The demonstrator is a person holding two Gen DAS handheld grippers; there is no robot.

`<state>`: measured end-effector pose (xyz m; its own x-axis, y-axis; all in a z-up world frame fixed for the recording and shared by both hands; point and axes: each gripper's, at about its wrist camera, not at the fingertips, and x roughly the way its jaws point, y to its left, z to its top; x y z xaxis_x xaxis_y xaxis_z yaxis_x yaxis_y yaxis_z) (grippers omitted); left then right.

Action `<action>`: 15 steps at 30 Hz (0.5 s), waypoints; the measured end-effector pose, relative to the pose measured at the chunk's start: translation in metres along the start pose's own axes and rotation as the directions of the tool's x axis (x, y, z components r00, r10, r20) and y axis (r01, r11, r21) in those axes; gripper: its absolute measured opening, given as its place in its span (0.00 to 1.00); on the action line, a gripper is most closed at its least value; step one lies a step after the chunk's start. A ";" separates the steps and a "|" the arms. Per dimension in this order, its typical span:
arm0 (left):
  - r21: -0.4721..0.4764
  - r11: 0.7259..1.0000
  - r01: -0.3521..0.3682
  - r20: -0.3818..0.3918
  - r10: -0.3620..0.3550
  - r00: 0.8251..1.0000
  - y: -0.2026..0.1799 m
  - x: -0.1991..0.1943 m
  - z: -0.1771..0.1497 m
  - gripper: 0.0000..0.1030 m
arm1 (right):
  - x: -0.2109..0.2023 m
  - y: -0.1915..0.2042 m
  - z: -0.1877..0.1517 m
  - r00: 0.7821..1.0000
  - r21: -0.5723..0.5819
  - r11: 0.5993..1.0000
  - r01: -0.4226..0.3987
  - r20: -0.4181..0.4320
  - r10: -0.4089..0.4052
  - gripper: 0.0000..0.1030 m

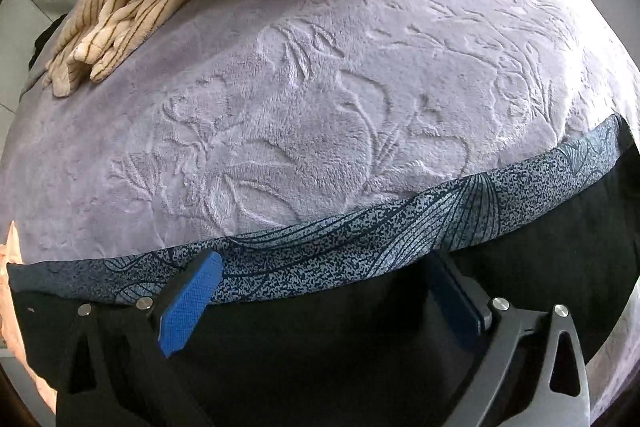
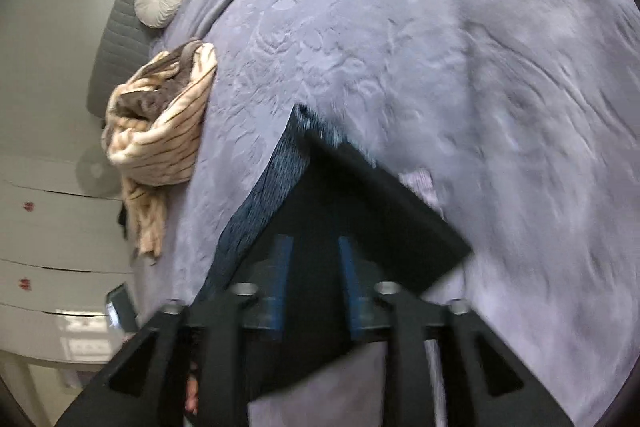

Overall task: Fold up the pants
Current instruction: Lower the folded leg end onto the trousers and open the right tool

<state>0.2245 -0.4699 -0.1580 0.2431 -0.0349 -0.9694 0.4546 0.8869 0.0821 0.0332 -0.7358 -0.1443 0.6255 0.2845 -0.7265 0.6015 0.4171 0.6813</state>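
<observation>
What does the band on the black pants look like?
The band is speckled blue with dark curved lines, clearest in the left wrist view.

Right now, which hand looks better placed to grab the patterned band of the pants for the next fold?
Probably the left gripper: its jaws stand wide open right at the patterned band. The right gripper sits over plain black cloth, away from it.
</observation>
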 end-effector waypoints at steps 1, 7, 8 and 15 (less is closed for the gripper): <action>0.003 1.000 -0.001 -0.001 0.001 1.000 0.000 -0.001 0.000 0.99 | -0.005 -0.001 -0.008 1.000 0.002 1.000 -0.001 0.004 0.001 0.59; 0.014 1.000 -0.008 -0.004 0.008 1.000 -0.011 -0.013 0.000 0.99 | -0.014 -0.013 -0.038 0.999 0.043 0.999 -0.033 -0.039 0.035 0.59; 0.013 1.000 -0.009 -0.004 0.009 1.000 -0.012 -0.014 -0.002 0.99 | -0.012 -0.014 -0.043 0.998 0.045 0.999 -0.030 -0.053 0.032 0.59; 0.024 1.000 -0.005 -0.006 0.005 1.000 -0.015 -0.025 -0.011 0.99 | -0.004 -0.019 -0.055 0.996 0.063 0.998 -0.022 -0.086 0.028 0.59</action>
<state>0.2022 -0.4770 -0.1380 0.2407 -0.0274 -0.9702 0.4735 0.8759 0.0927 -0.0084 -0.6971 -0.1591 0.5967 0.3693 -0.7125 0.6177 0.3553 0.7015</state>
